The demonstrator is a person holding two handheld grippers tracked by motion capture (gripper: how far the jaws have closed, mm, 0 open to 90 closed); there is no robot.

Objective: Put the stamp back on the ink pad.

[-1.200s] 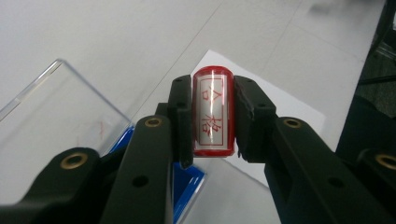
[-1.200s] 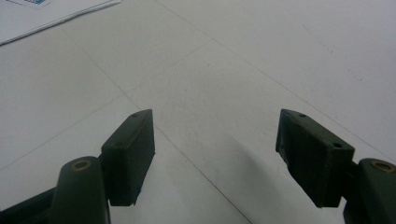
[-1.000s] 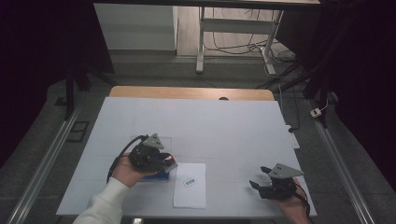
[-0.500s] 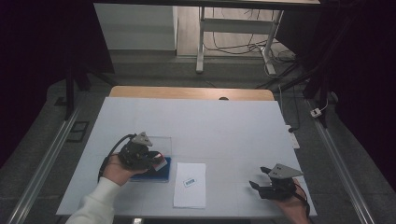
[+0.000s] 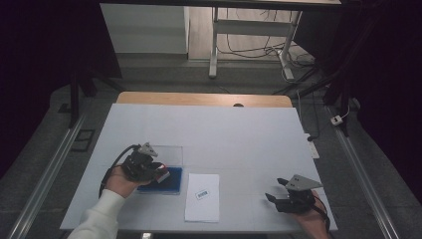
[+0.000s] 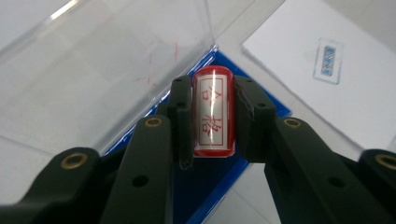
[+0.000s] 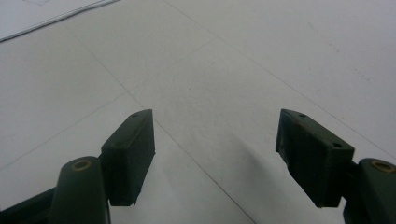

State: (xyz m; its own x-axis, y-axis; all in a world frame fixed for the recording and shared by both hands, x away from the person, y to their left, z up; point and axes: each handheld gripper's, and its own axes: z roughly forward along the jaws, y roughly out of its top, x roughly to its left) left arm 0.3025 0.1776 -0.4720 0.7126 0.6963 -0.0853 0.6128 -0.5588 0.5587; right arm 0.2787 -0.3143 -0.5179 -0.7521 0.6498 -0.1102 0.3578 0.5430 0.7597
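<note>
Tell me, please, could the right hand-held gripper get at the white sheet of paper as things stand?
Probably yes: the right hand-held gripper is open and holds nothing, and bare table lies between it and the white sheet.

A long white sleeve (image 5: pixel 99 219) is worn on the left forearm. The left matte-black two-jaw gripper (image 6: pixel 212 116) is built of thick angular links pinned with brass-coloured rivets (image 6: pixel 152 122), small screw holes being seen along them. A black cable (image 5: pixel 110 167) is looped from its body, which is topped by a grey three-cornered plate (image 5: pixel 147 148). The right matte-black two-jaw gripper (image 7: pixel 215 154) is fitted with blocky rectangular pads (image 7: pixel 133 151) and a similar grey plate (image 5: pixel 302 182).
</note>
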